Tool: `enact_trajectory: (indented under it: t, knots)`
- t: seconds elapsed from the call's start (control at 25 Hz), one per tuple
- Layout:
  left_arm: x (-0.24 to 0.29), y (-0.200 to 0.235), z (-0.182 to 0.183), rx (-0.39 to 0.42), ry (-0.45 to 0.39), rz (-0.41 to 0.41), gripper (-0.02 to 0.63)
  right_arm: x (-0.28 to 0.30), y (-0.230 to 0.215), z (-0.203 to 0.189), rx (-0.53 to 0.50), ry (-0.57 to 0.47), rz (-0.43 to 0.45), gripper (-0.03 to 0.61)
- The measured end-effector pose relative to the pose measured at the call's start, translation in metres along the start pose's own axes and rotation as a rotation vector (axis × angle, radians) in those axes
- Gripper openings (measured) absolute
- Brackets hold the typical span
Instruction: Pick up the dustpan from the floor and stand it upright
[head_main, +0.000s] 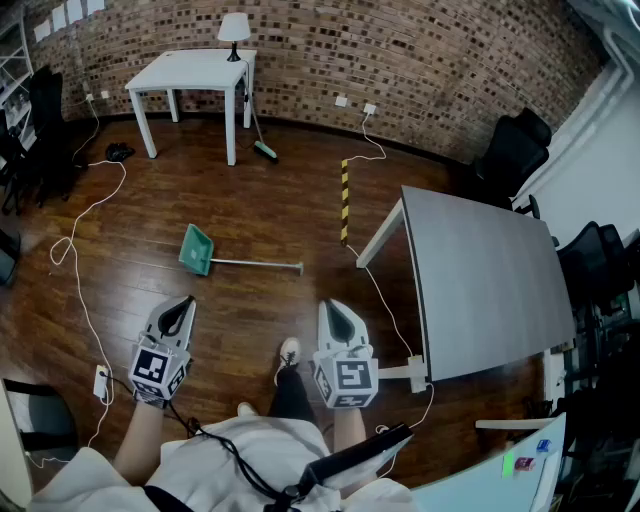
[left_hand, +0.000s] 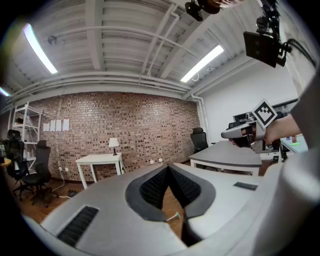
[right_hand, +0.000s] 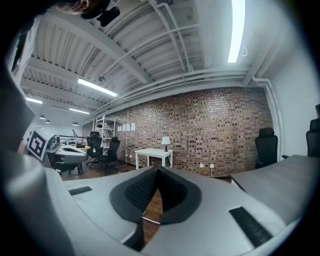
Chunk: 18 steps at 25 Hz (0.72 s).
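A green dustpan (head_main: 197, 249) lies flat on the wooden floor, its long grey handle (head_main: 256, 264) pointing right. My left gripper (head_main: 183, 306) hovers nearer to me, below and slightly left of the pan, shut and empty. My right gripper (head_main: 337, 312) floats below the handle's right end, also shut with nothing in it. In the left gripper view the jaws (left_hand: 168, 172) meet at their tips, and a bit of the handle (left_hand: 173, 216) shows through the gap lower down. In the right gripper view the jaws (right_hand: 157, 173) meet too, with the handle (right_hand: 150, 219) seen below.
A grey table (head_main: 485, 282) stands to the right, a white table (head_main: 193, 73) with a lamp (head_main: 234, 33) at the back wall. A green broom (head_main: 262, 145) leans by the white table. Cables (head_main: 75, 250) trail over the floor at left. My shoe (head_main: 288, 353) shows between the grippers.
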<state>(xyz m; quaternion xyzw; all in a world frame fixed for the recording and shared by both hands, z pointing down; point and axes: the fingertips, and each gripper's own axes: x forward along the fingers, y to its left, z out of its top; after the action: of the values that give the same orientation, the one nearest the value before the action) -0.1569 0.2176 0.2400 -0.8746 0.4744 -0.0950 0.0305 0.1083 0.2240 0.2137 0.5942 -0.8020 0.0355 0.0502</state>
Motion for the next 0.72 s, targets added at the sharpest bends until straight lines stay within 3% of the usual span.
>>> enact_trajectory:
  t: [0.32,0.72]
  knots:
    - [0.104,0.029,-0.004,0.006,0.050,0.018,0.003,0.096,-0.068,-0.001,-0.005,-0.033,0.028,0.005]
    - [0.252,0.086,0.037,0.012,0.034,0.121,0.003,0.233,-0.175,0.043,-0.065,-0.050,0.105,0.005]
